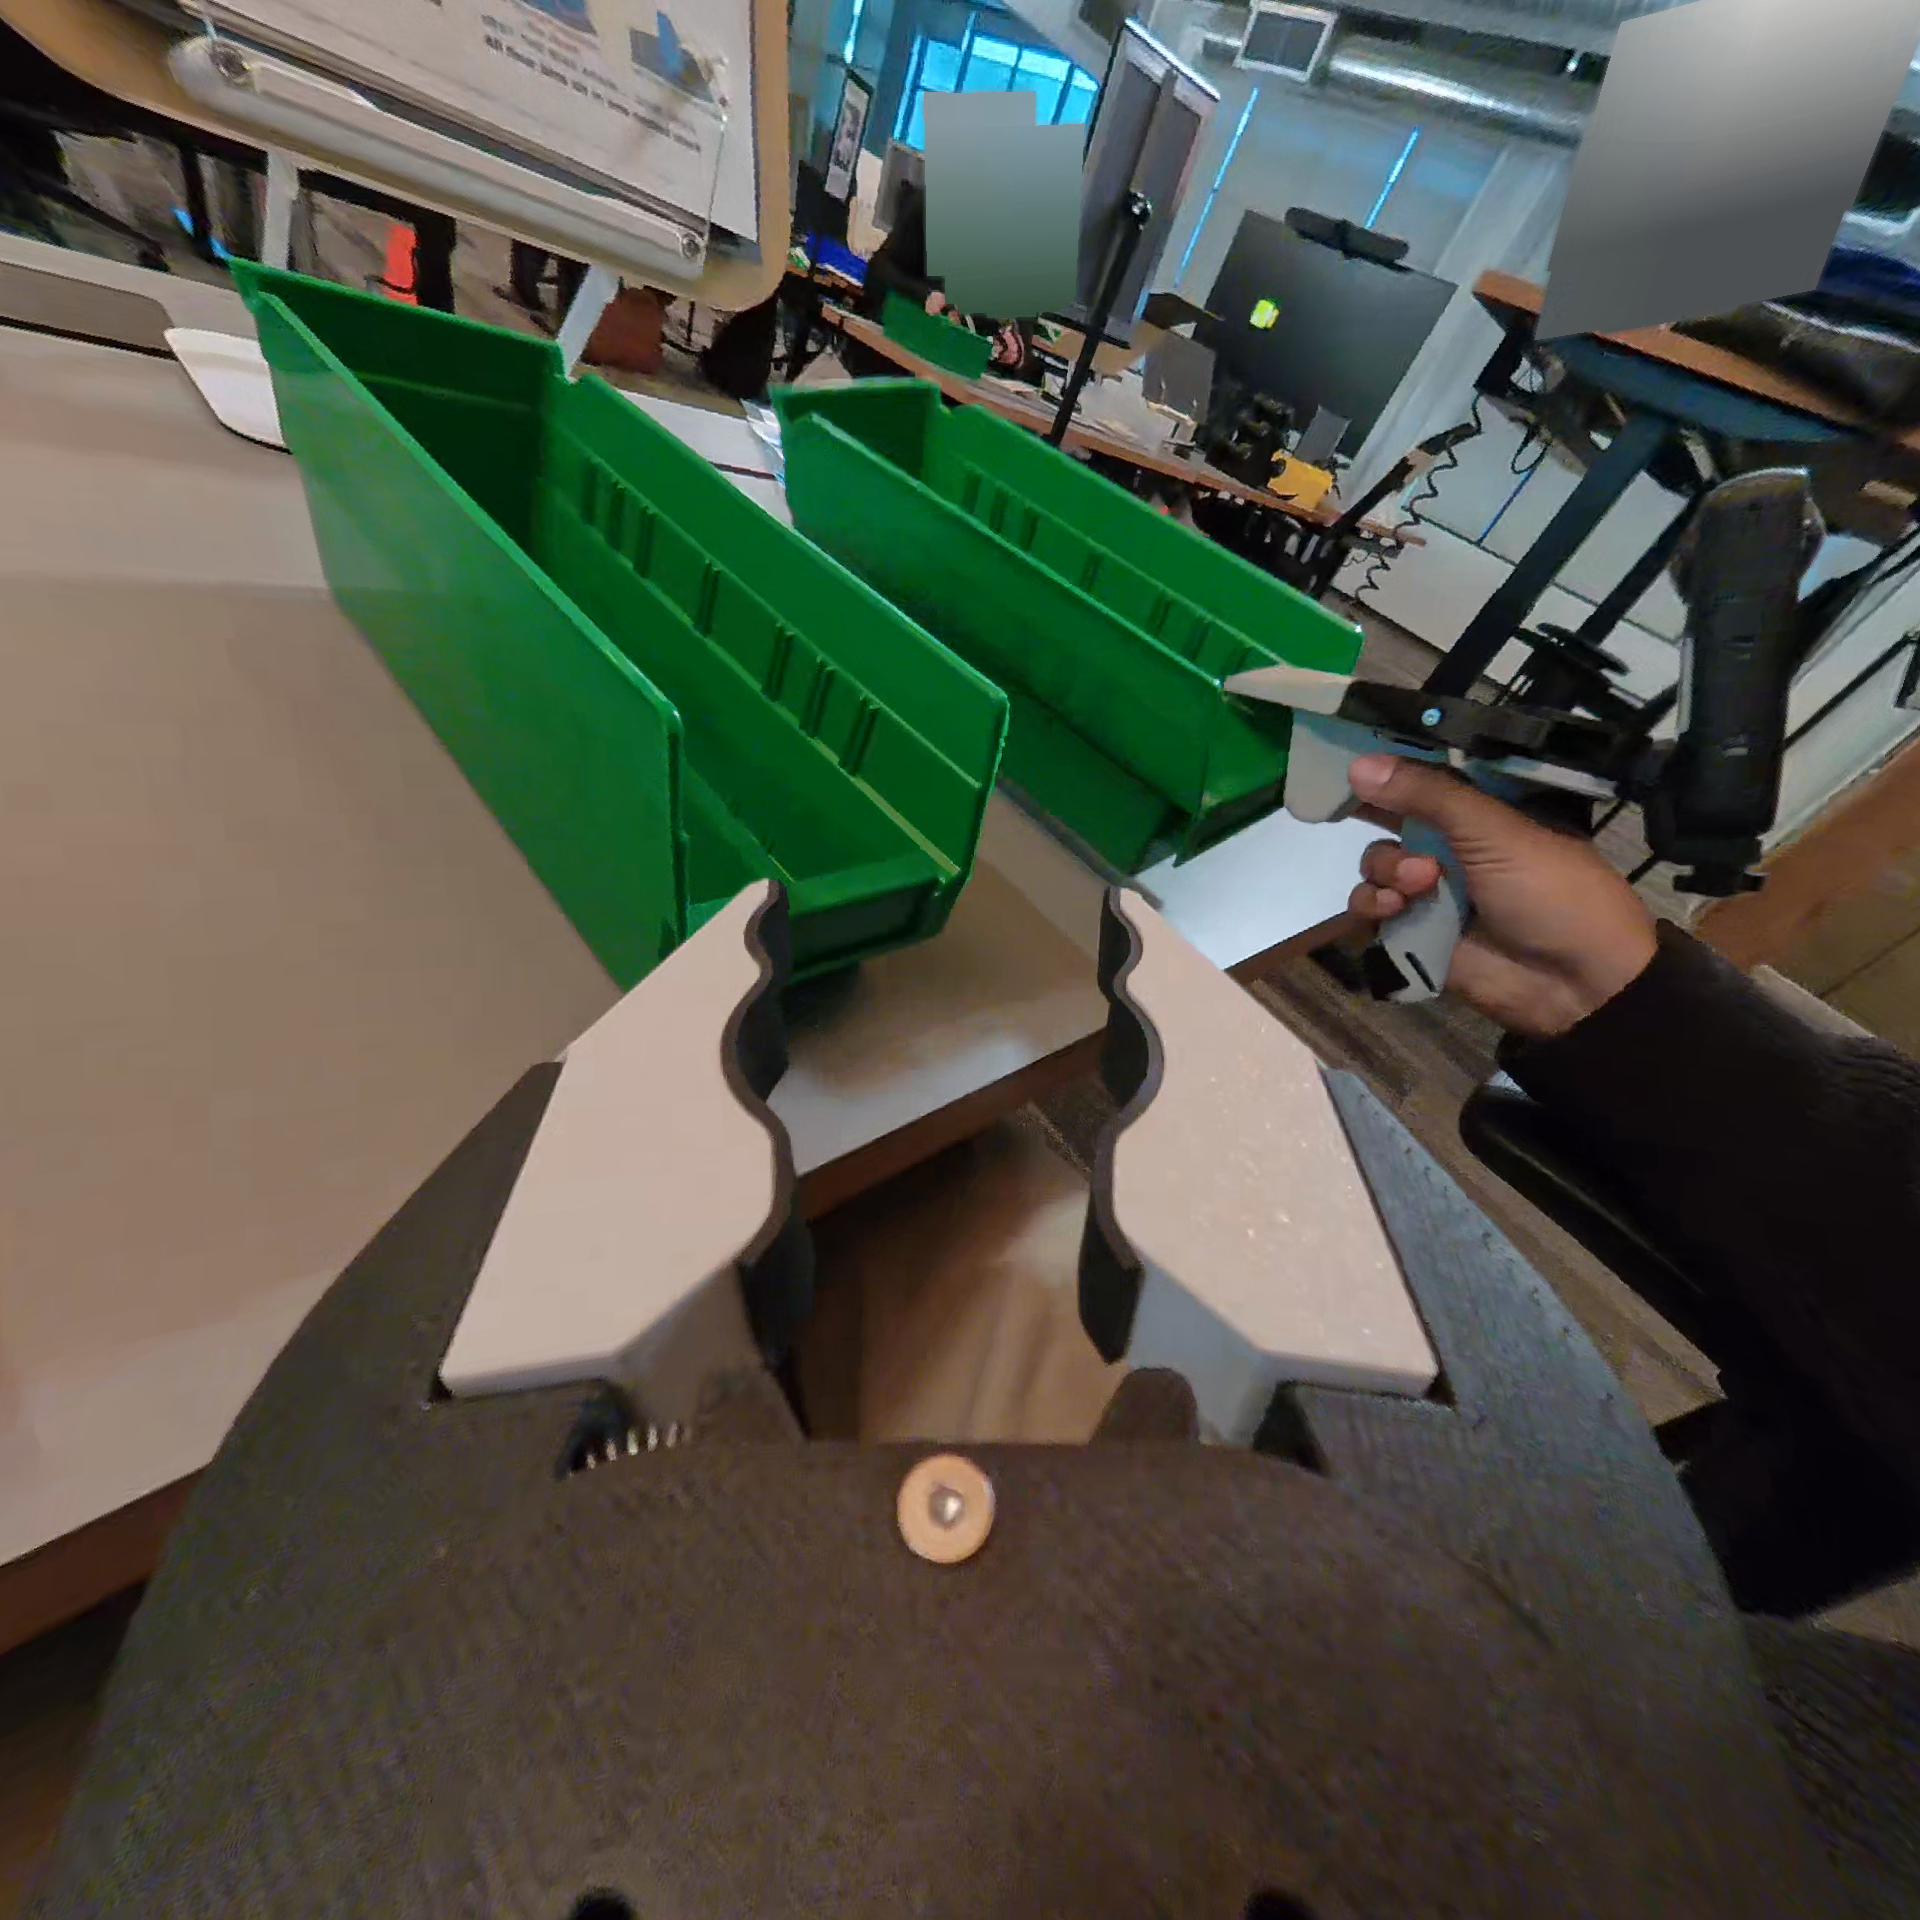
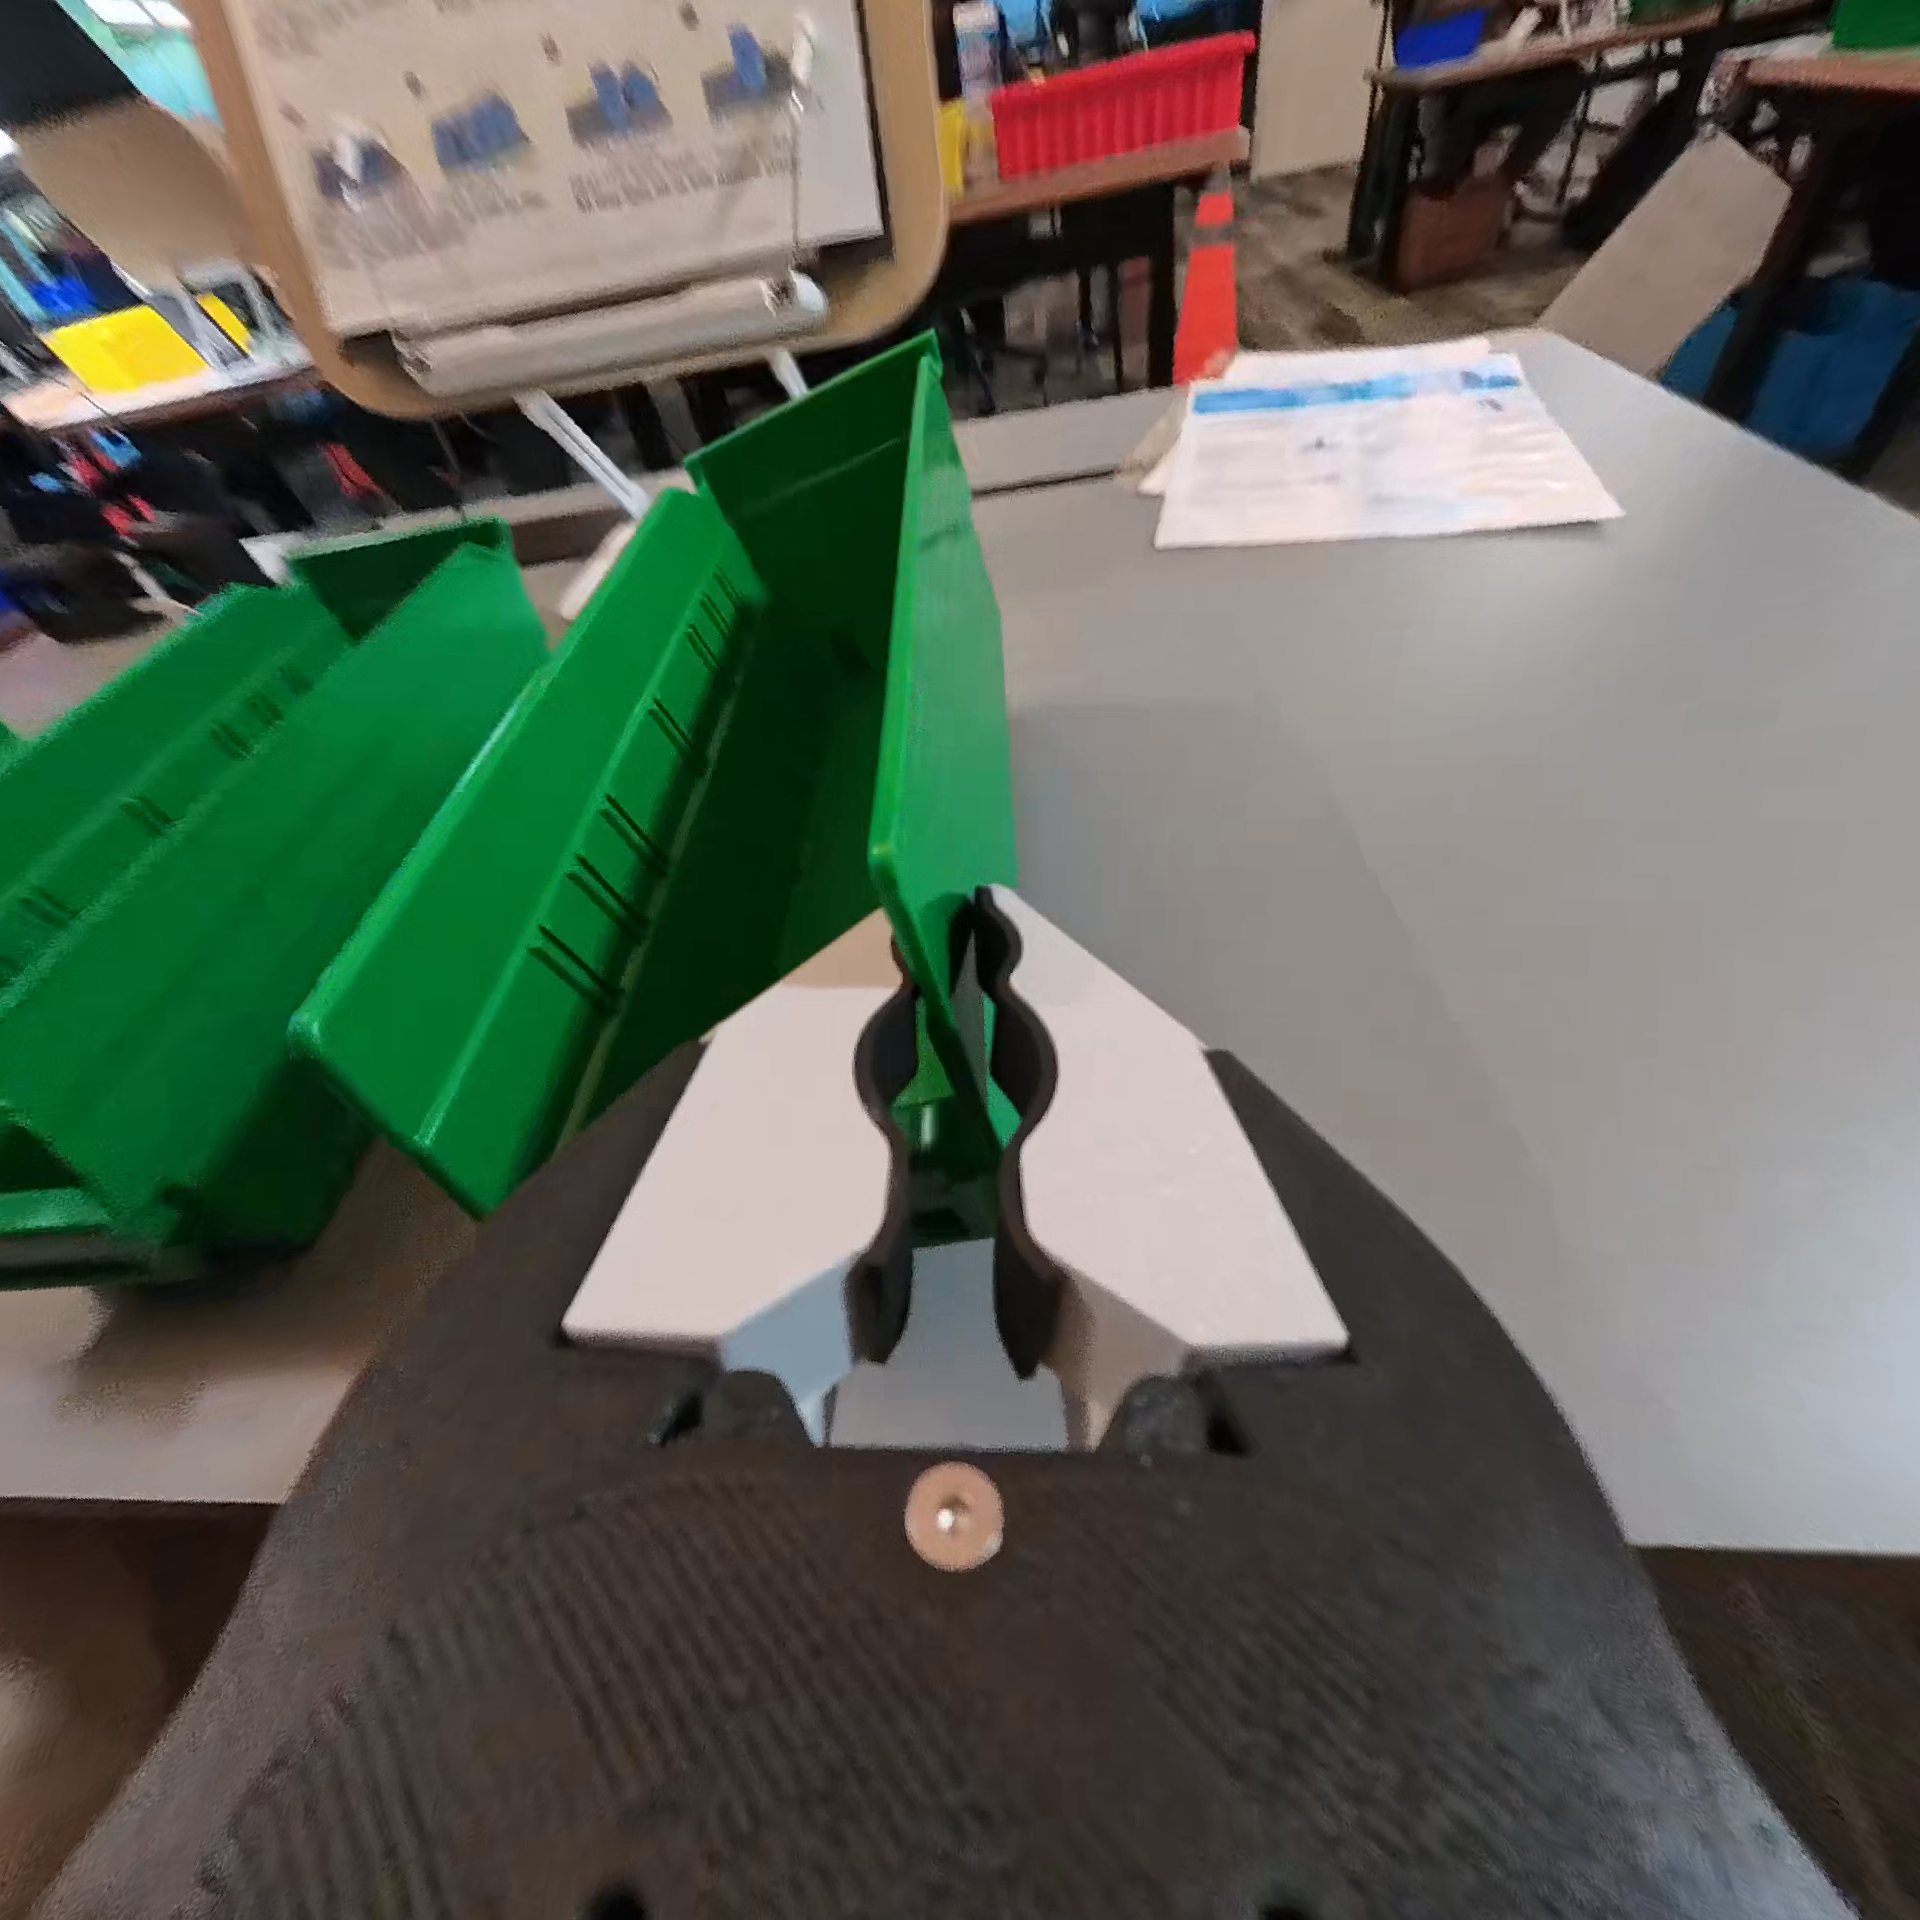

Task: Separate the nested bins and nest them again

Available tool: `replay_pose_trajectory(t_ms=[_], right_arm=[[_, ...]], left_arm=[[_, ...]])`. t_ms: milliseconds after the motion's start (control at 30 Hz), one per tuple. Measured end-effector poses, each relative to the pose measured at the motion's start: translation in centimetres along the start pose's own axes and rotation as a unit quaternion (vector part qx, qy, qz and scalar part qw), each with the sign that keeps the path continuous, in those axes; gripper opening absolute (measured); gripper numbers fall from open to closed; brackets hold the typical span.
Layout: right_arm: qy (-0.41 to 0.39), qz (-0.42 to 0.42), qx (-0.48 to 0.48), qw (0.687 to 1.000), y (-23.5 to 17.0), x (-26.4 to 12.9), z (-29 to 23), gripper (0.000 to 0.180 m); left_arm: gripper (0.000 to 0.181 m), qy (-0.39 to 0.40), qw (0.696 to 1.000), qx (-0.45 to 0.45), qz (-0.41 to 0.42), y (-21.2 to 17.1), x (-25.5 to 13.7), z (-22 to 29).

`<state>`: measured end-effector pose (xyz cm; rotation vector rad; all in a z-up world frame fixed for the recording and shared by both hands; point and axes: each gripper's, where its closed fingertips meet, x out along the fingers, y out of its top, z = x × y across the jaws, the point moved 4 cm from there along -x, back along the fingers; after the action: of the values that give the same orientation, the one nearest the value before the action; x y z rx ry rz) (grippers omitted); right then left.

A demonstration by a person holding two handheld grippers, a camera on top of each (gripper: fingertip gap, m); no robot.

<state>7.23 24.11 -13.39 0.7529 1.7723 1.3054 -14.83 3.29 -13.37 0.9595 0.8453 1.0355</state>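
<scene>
The right hand-held gripper (image 2: 951,940) clamps the side wall of the right green bin (image 2: 644,831), tilting it. The left hand-held gripper (image 1: 940,909) hangs wide open, empty, near the left green bin (image 1: 582,623) on the desk (image 1: 208,831).

Room: open workshop — exposed ducts (image 1: 1455,73) overhead.
Furniture: grey table (image 2: 1455,831), wooden desks (image 2: 1091,171) behind.
Windows: tall, blue-lit (image 1: 997,62).

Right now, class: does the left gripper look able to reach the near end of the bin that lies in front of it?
Probably yes: the left gripper is open, and nothing lies between it and the left bin.
</scene>
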Motion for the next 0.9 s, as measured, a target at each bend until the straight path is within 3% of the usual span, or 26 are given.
replay_pose_trajectory(t_ms=[33, 167, 333, 500, 600, 833, 900], right_arm=[[0.010, 0.017, 0.005, 1.000, 0.5, -0.3, -0.5, 0.006], [0.047, 0.104, 0.010, 0.993, 2.9, -2.4, -3.4, 0.005], [0.099, 0.193, -0.037, 0.975, 5.0, -5.7, -9.4, 0.003], [0.154, 0.189, -0.065, 0.968, 3.0, -7.7, -16.9, 0.003], [0.172, 0.176, -0.090, 0.965, 1.5, -8.4, -19.7, 0.003], [0.157, 0.193, -0.124, 0.961, 1.2, -8.7, -20.7, 0.004], [0.163, 0.196, -0.127, 0.959, 1.1, -8.8, -20.9, 0.006]], left_arm=[[0.057, -0.008, 1.000, -0.006, -0.006, -0.1, 0.1, 0.2], [0.065, -0.049, 0.998, -0.015, -0.039, -1.1, 0.3, 2.1], [0.069, -0.065, 0.998, 0.004, -0.019, -0.9, 0.1, 3.9], [0.077, -0.044, 0.999, 0.008, 0.010, -0.2, 0.0, 4.2], [0.072, -0.028, 0.999, 0.005, 0.044, 0.9, -0.6, 3.6], [0.065, -0.035, 0.999, -0.013, 0.037, 1.1, -0.8, 2.4], [0.054, -0.016, 0.998, 0.001, 0.056, 1.6, -1.1, 2.0]])
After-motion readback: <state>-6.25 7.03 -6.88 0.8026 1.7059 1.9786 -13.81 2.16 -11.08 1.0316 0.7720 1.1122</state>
